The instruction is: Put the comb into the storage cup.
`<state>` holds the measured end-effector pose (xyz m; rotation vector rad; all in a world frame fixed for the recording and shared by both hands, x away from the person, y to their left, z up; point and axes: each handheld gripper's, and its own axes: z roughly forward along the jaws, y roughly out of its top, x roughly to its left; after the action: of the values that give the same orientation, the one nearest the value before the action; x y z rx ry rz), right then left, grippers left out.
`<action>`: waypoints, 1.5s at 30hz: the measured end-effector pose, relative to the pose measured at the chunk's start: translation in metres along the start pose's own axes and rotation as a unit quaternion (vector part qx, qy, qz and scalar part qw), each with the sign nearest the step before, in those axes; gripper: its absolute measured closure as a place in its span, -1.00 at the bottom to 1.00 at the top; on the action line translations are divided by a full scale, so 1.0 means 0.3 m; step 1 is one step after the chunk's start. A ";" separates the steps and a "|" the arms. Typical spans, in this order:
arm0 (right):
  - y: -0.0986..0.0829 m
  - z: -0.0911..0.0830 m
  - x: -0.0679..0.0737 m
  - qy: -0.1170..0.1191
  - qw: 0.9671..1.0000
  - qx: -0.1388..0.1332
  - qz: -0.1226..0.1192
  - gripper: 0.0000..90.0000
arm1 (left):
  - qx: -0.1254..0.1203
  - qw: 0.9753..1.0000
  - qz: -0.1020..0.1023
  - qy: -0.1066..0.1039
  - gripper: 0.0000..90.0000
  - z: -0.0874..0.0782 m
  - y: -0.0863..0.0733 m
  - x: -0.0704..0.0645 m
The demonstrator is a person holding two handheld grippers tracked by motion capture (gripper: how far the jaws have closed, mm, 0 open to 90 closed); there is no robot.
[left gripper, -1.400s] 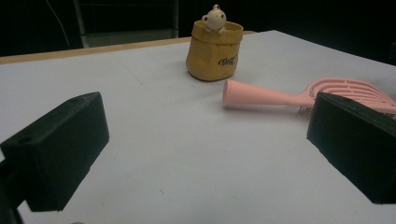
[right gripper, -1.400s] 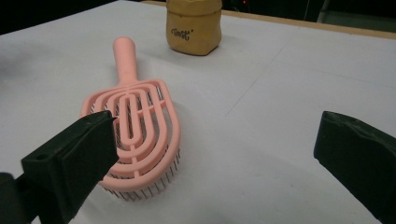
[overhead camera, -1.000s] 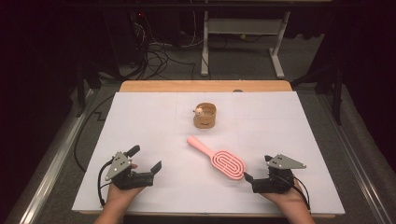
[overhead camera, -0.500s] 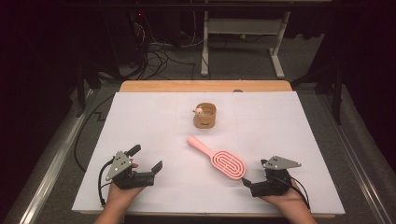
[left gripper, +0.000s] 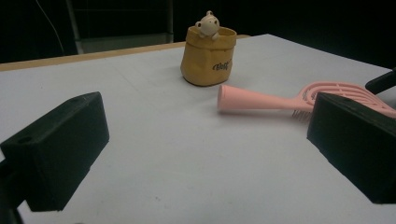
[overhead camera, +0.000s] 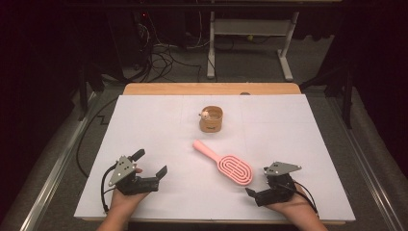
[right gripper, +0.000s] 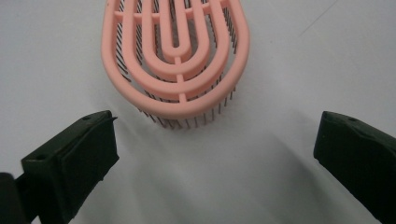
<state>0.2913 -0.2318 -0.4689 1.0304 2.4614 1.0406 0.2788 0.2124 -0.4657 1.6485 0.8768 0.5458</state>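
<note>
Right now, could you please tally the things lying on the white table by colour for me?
Pink: 1, the hairbrush
Tan: 1, the small pouch with a little bear figure at its rim
Total: 2

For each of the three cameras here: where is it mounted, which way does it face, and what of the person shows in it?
High view: above the near table edge, facing forward and down on the white table; both hands show, holding the left gripper and right gripper.
Left gripper view: low on the left gripper, facing the yellow pouch; its open jaws show.
Right gripper view: on the right gripper, angled down at the brush head; its open jaws show.
All views share the pink hairbrush.
</note>
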 end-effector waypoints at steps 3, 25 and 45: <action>0.010 0.008 0.002 0.003 1.000 0.007 -0.004 -1.00 | 0.000 1.000 -0.002 0.000 -1.00 -0.003 -0.001 0.000; 0.110 0.065 0.022 0.019 0.998 0.047 -0.038 -1.00 | -0.005 1.000 -0.006 0.005 -1.00 -0.013 -0.001 0.009; 0.187 0.116 0.029 0.028 0.995 0.076 -0.061 -0.98 | -0.006 1.000 -0.007 0.002 -1.00 -0.012 -0.001 0.008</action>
<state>0.3307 -0.1804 -0.4534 0.8926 2.6459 0.8660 0.2774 0.2165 -0.4652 1.6293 0.8856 0.5455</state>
